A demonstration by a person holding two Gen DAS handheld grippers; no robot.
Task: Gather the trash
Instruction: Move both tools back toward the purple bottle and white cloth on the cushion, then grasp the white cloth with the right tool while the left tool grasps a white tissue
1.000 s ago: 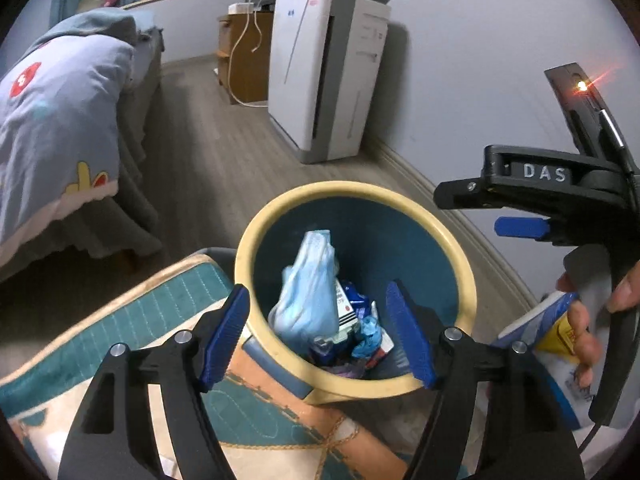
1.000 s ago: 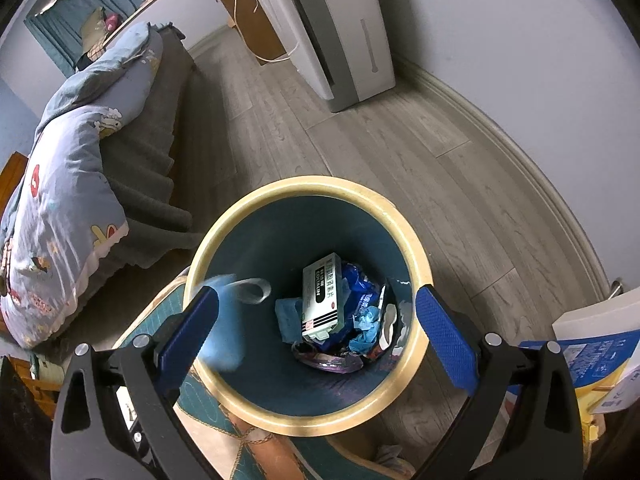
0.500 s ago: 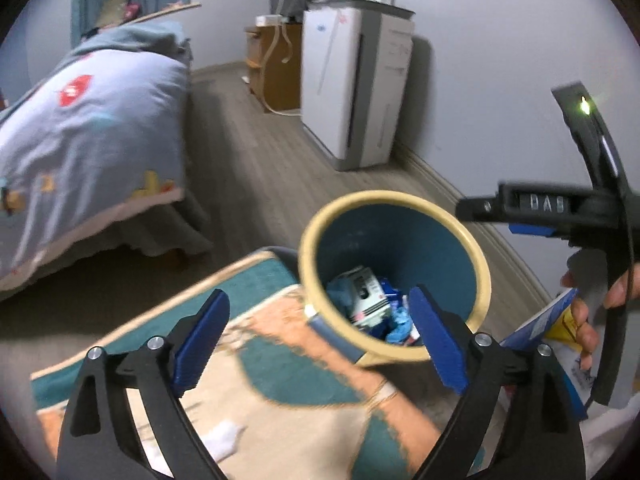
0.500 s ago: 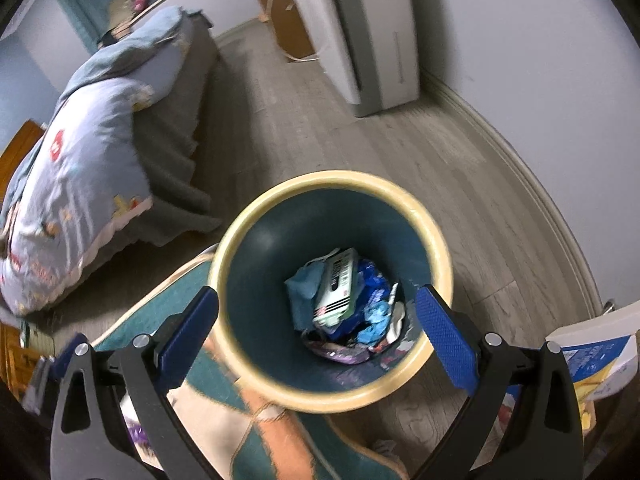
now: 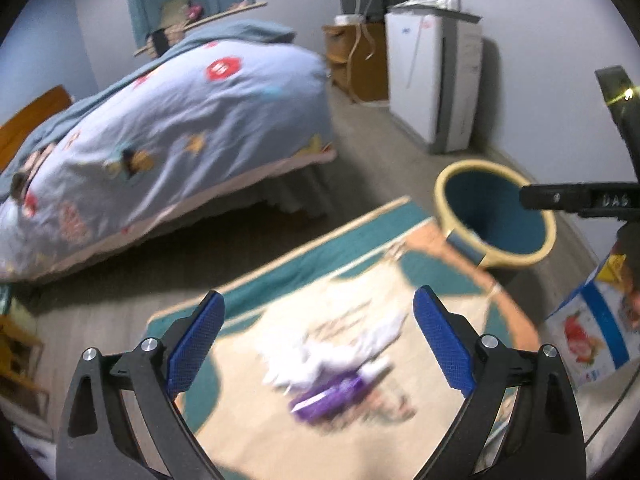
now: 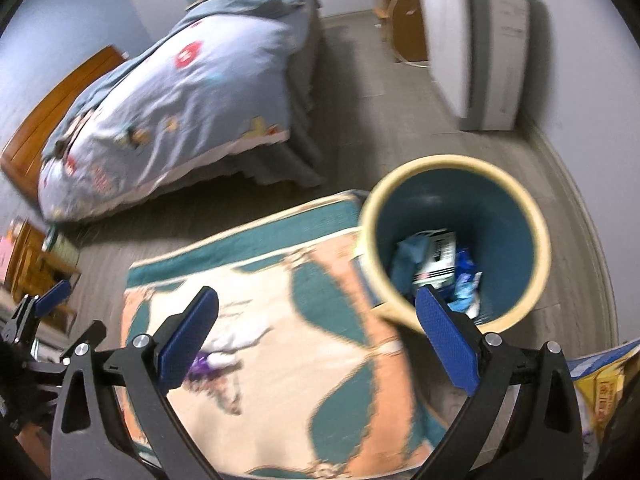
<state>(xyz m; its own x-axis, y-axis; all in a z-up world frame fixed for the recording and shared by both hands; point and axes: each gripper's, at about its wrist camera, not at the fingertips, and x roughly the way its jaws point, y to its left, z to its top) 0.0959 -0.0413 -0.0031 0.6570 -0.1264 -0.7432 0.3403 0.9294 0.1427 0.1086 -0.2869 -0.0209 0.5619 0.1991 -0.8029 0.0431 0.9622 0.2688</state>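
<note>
From my left wrist view, my left gripper point(image 5: 316, 344) has just been spreading its blue pads and holds nothing; the crumpled white tissue point(image 5: 340, 348) and the purple wrapper point(image 5: 332, 398) lie on the teal-and-peach rug point(image 5: 256, 304) straight ahead between the jaws, the wrapper's long axis slanting up to the right, though blur hides what it is. From my right wrist view, my right gripper point(image 6: 318, 338) is spread and empty, the same litter sits by its left pad, so the left is nearer, and the cream-rimmed blue bin point(image 6: 516, 204) stands to the right.
</note>
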